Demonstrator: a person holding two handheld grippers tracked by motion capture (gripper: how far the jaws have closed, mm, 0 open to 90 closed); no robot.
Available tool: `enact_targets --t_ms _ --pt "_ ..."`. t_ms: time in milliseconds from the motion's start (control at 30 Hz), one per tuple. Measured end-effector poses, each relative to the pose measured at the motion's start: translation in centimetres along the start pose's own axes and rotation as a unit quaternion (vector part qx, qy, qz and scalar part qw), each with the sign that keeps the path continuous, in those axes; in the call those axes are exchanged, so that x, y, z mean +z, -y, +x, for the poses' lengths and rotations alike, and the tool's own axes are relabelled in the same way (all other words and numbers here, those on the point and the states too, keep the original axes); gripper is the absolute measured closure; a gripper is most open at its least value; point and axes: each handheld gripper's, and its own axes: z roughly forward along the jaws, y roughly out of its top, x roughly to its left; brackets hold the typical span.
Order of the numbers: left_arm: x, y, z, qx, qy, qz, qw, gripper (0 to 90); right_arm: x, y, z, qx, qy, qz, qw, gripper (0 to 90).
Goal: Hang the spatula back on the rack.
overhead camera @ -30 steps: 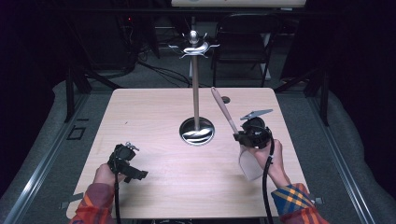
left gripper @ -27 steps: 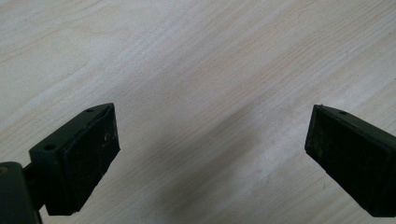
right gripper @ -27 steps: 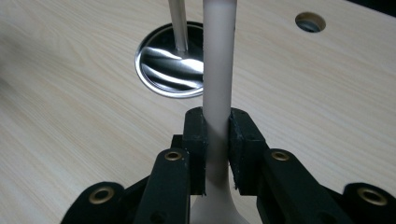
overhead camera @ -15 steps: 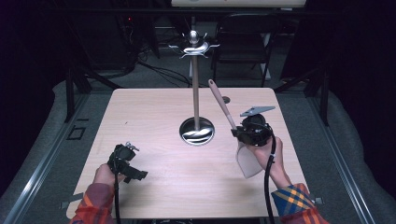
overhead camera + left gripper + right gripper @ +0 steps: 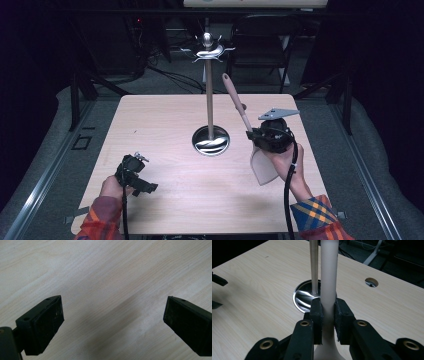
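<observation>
A pale pink spatula (image 5: 239,106) is held over the table's right side, handle pointing up and back, blade (image 5: 263,169) hanging below the hand. My right gripper (image 5: 256,136) is shut on its handle (image 5: 328,277), which rises between the two pads in the right gripper view. A metal utensil stand (image 5: 209,90) with a round shiny base (image 5: 305,297) and hooks on top (image 5: 207,50) rises at the table's middle, just left of the spatula. My left gripper (image 5: 142,185) rests low at the front left, open, with bare wood between its fingers (image 5: 47,320).
The light wooden table (image 5: 160,125) has a small round hole (image 5: 371,282) near its far right corner. A dark chair (image 5: 262,45) and cables lie behind the table. Grey floor borders both sides.
My right gripper has lifted the spatula and tipped it more upright, bringing its handle tip higher and nearer the stand's pole. The left gripper has stayed put.
</observation>
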Motion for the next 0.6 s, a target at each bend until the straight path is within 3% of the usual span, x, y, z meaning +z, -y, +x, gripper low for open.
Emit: enact_targets --t_ms 67,100,133,167,200,600 --pt "0.0 0.0 0.0 0.001 0.0 0.001 1.0 2.9 -0.2 -0.1 0.0 -0.001 0.006 0.004 1.0 78.4" --pt "0.0 0.0 0.0 0.001 0.0 0.0 1.0 2.9 0.2 0.0 0.0 0.003 0.003 -0.025 0.9997 78.4" --pt "0.0 0.0 0.0 0.0 0.001 0.001 1.0 2.9 0.1 0.0 -0.1 0.005 0.01 -0.02 0.9997 78.4" --pt "0.0 0.0 0.0 0.001 0.0 0.001 1.0 2.9 -0.1 -0.1 -0.2 0.005 0.001 -0.015 0.9999 78.3" --pt "0.0 0.0 0.0 0.0 0.0 0.001 1.0 2.9 -1.0 -0.4 -0.2 -0.002 0.025 0.034 0.9991 78.4" --pt "0.0 0.0 0.0 0.001 -0.001 0.002 1.0 2.9 -2.5 -1.7 0.1 -0.01 0.027 0.01 0.9995 78.4"
